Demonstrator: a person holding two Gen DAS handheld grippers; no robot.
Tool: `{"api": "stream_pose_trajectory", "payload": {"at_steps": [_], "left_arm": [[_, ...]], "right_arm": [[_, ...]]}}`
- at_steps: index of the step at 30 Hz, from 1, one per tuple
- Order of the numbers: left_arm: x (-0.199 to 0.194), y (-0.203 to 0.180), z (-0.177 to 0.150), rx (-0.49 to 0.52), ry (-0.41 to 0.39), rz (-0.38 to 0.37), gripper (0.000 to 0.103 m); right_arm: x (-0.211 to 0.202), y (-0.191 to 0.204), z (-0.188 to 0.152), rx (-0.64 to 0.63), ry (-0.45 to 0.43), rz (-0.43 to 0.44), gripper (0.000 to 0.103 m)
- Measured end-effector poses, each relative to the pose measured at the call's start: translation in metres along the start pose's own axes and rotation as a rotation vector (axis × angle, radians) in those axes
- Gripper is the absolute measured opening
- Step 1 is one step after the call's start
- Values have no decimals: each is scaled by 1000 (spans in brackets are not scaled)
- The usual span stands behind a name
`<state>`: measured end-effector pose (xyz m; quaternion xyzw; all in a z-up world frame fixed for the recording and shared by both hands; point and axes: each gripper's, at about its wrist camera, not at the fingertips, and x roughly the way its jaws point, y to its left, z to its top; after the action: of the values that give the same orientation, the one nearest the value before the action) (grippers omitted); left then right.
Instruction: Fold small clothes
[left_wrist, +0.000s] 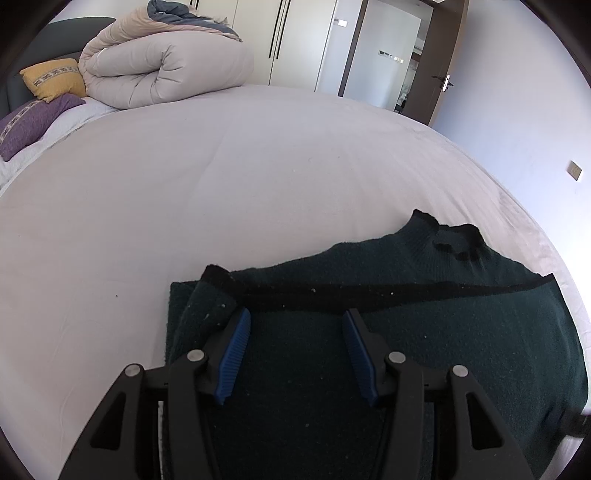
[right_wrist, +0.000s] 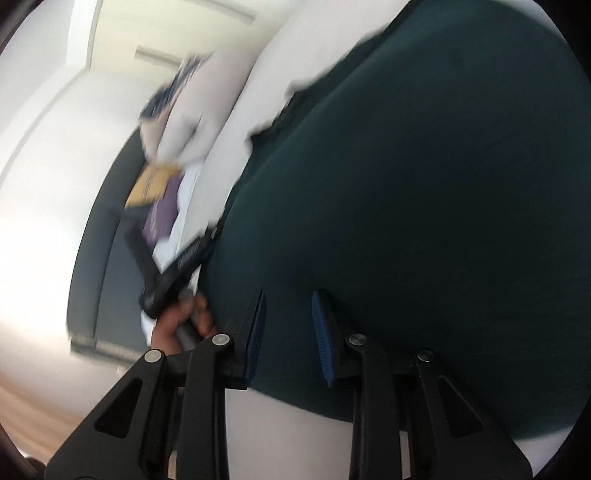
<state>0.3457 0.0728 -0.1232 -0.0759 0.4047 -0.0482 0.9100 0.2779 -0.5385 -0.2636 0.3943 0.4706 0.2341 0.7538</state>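
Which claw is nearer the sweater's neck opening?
Left. The left claw sits over the folded sweater, collar just ahead. The right claw is at a plain edge, with no collar showing in its blurred view.

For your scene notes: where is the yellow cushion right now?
In the left wrist view the yellow cushion sits upper left, between the rolled duvet and purple cushion.

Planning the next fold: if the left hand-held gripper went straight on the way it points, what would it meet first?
Probably the dark green sweater itself: the left hand-held gripper stands open just above it, angled down at the black band.
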Motion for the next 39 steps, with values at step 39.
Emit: {"api": "stream_pose_trajectory", "payload": {"at_steps": [39], "left_arm": [[-74,-48,-86,143,146,6,65]], "right_arm": [[-119,-30,-12,164,-296,-168,61]]}}
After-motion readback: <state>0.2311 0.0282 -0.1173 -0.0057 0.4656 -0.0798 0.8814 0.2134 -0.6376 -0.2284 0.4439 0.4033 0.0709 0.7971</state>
